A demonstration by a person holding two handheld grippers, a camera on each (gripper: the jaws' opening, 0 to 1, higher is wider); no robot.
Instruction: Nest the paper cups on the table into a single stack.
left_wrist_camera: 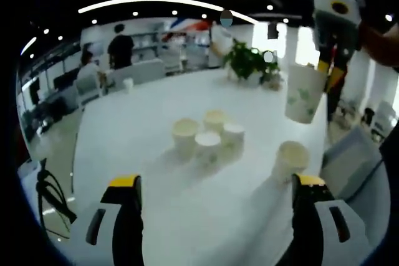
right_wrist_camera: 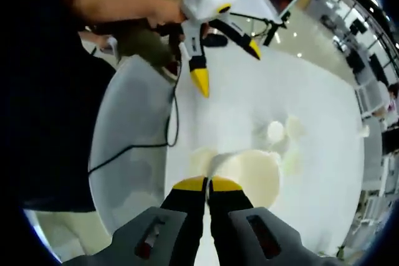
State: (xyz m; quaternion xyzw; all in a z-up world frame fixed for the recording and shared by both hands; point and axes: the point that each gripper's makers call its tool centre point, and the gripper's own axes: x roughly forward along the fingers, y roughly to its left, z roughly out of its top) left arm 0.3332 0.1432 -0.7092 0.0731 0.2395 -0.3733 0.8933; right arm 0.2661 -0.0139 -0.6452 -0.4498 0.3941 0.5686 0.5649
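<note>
Several white paper cups with green print stand bunched at the middle of the white table (left_wrist_camera: 124,129); the nearest is a cup (left_wrist_camera: 207,146). One more single cup (left_wrist_camera: 290,160) stands apart on the right. My left gripper (left_wrist_camera: 217,182) hangs open over the near table with nothing between its jaws; it also appears as the left gripper (right_wrist_camera: 227,65) from above. My right gripper (right_wrist_camera: 207,184) is shut on the rim of a held cup (right_wrist_camera: 249,175). That held cup (left_wrist_camera: 303,93) hangs in the air at upper right, under the right gripper (left_wrist_camera: 330,73).
A potted plant (left_wrist_camera: 246,60) stands at the table's far end, with a small cup (left_wrist_camera: 128,84) far left. A chair (left_wrist_camera: 352,160) stands by the right edge, another chair (right_wrist_camera: 134,135) beside a black cable (right_wrist_camera: 171,123). People stand in the background.
</note>
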